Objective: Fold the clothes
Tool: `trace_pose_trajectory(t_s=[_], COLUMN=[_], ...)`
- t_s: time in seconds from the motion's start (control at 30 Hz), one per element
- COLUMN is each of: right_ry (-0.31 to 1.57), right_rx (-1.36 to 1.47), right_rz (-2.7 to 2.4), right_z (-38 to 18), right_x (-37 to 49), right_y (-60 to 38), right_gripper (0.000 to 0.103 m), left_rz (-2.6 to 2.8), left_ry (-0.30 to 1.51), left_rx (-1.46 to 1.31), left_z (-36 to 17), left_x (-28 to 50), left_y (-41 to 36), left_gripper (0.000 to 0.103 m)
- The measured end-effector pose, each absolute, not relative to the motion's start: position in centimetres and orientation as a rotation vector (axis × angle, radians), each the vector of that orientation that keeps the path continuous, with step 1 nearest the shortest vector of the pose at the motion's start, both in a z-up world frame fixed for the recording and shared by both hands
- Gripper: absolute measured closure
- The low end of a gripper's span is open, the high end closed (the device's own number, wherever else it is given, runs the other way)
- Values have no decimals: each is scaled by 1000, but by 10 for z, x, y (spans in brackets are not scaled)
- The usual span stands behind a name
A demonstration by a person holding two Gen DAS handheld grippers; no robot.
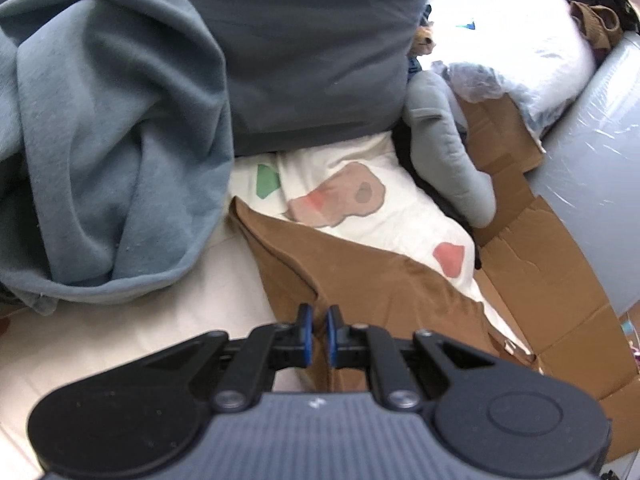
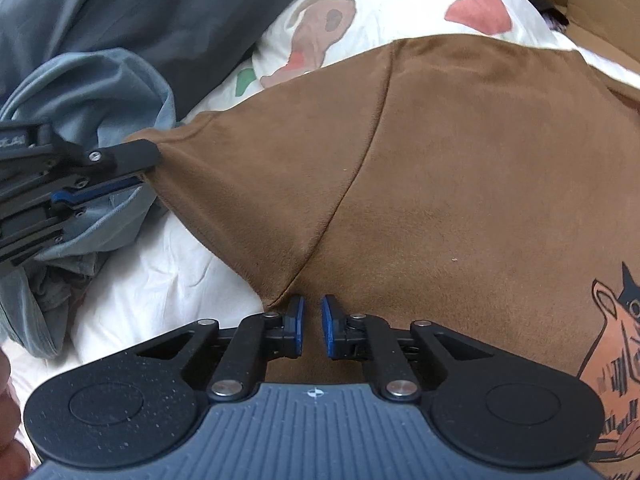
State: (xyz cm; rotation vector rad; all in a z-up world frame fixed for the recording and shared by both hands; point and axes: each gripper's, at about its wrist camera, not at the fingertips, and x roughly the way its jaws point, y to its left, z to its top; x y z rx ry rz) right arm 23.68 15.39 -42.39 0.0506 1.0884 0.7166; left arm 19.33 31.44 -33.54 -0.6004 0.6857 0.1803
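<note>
Surface: a bed with a white sheet (image 1: 132,332), cluttered with laundry; flattened cardboard (image 1: 560,280) along the right edge in the left wrist view.

Left gripper (image 1: 317,334): fingers drawn in to a thin gap, pinching a fold of the brown shirt (image 1: 360,280) between the blue pads (image 1: 306,332). The right wrist view shows the same gripper (image 2: 140,170) from the side, clamped on the shirt's sleeve end, with the cloth pulled taut toward it.

Right gripper (image 2: 312,326): jaws narrow, a small gap showing between the pads. Brown cloth lies under and just ahead of the tips near the sleeve seam; whether any cloth is caught between the pads I cannot tell.

Brown shirt (image 2: 460,180): spread over the sheet, sleeve stretched to the left, an orange and black cat print (image 2: 612,360) at lower right.

Beyond the shirt: a white pillow (image 1: 352,184) with red, green and brown patches, partly covered by the shirt. Left of it, a crumpled blue-grey garment (image 1: 112,152). Behind that, darker grey cloth (image 1: 312,48). A grey plush toy (image 1: 448,152) lies between pillow and cardboard.
</note>
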Motion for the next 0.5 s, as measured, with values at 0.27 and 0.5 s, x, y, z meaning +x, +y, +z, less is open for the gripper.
trace_pose_trajectory(t_s=[0.27,0.5], right_ry=[1081,1089], right_rx=[93,117], right_rz=[712,720], right_z=[-420,-415], right_x=[232,221], right_y=[153,151], right_gripper=[93,93], left_rz=[193,206], left_ry=[678,678], left_rx=[-609,-620], left_z=[-339,-345], left_x=[189,186], left_y=[319,324], left_gripper=[95,95])
